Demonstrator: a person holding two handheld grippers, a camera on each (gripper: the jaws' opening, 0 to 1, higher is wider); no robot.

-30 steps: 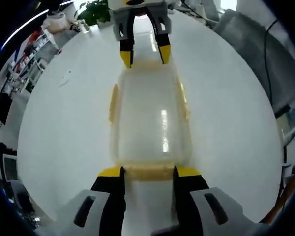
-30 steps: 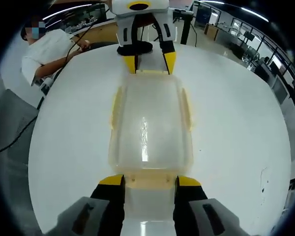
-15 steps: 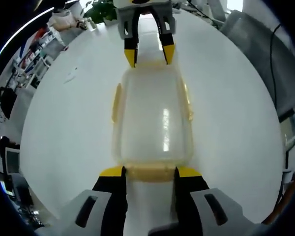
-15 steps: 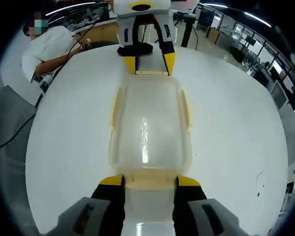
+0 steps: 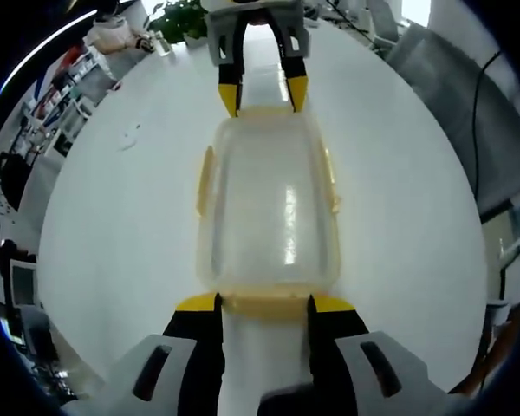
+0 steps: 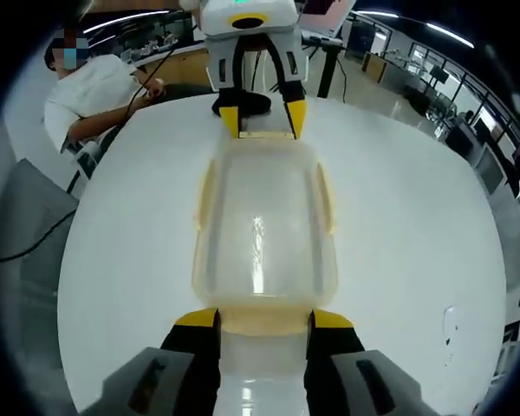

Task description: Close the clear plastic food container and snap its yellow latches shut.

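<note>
Left gripper view places the clear container [image 5: 269, 208] lid-down on the white table [image 5: 113, 217], an open gripper [image 5: 262, 302] straddling each end latch [image 5: 264, 303], so both should press down evenly, avoiding tilt.

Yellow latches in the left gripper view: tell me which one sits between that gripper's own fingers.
The end latch at the bottom of the container, flanked by the left gripper. The opposite end latch sits at the right gripper; the other two run along the long sides.
</note>
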